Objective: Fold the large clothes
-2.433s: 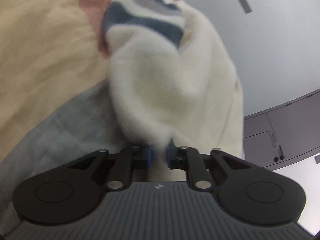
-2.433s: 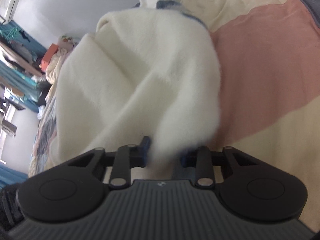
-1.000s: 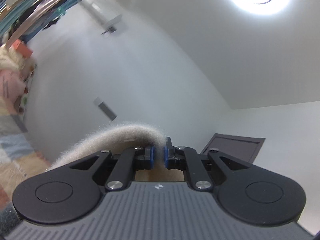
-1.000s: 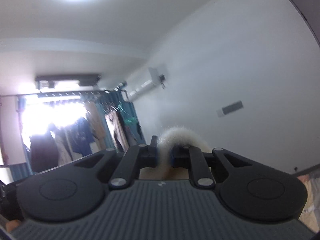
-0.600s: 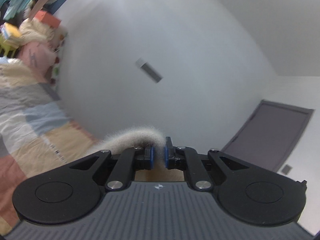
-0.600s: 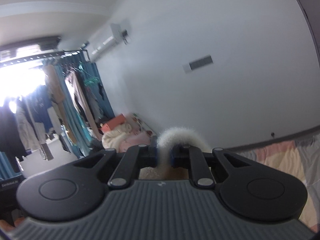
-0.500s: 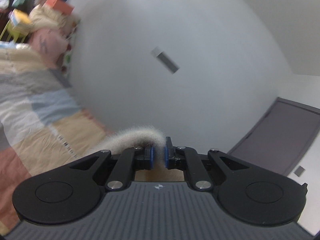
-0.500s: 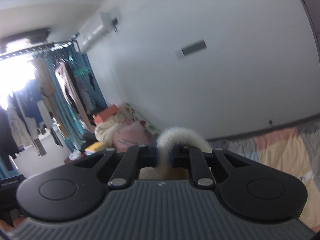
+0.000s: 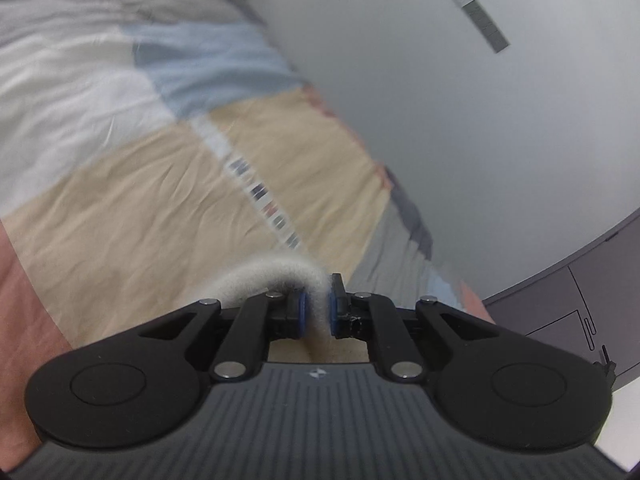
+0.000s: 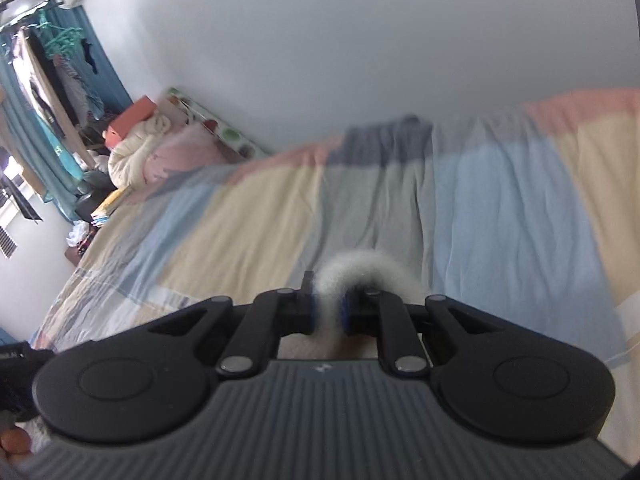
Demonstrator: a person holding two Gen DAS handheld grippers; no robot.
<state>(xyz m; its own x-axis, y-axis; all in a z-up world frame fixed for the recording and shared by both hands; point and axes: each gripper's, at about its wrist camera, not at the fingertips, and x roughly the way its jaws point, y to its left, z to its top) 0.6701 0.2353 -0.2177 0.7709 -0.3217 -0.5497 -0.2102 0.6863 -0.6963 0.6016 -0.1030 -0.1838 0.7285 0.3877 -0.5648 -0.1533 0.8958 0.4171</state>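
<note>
The left gripper (image 9: 316, 314) has its jaws clamped on a fold of fluffy cream garment (image 9: 264, 278); the fuzzy cloth arches out from between the blue pads and curves away to the left over the gripper's black linkage. The right gripper (image 10: 328, 314) has its jaws pressed together on another fold of the same cream fabric, which loops up and bends to the right over the pads. Only these two pinched edges show in either view; the rest of the garment lies below the grippers, out of sight.

Both grippers point down toward the bed (image 10: 500, 208), which is spread with a patchwork cover in beige, pale blue, grey and salmon blocks. The cover looks blurred. Beyond the bed stands a plain white wall (image 9: 460, 120), with a dark cabinet (image 9: 592, 300) at the wall's right end in the left wrist view. At the far left end of the bed, in the right wrist view, a heap of pillows and bedding (image 10: 140, 152) sits beside teal curtains (image 10: 100, 80).
</note>
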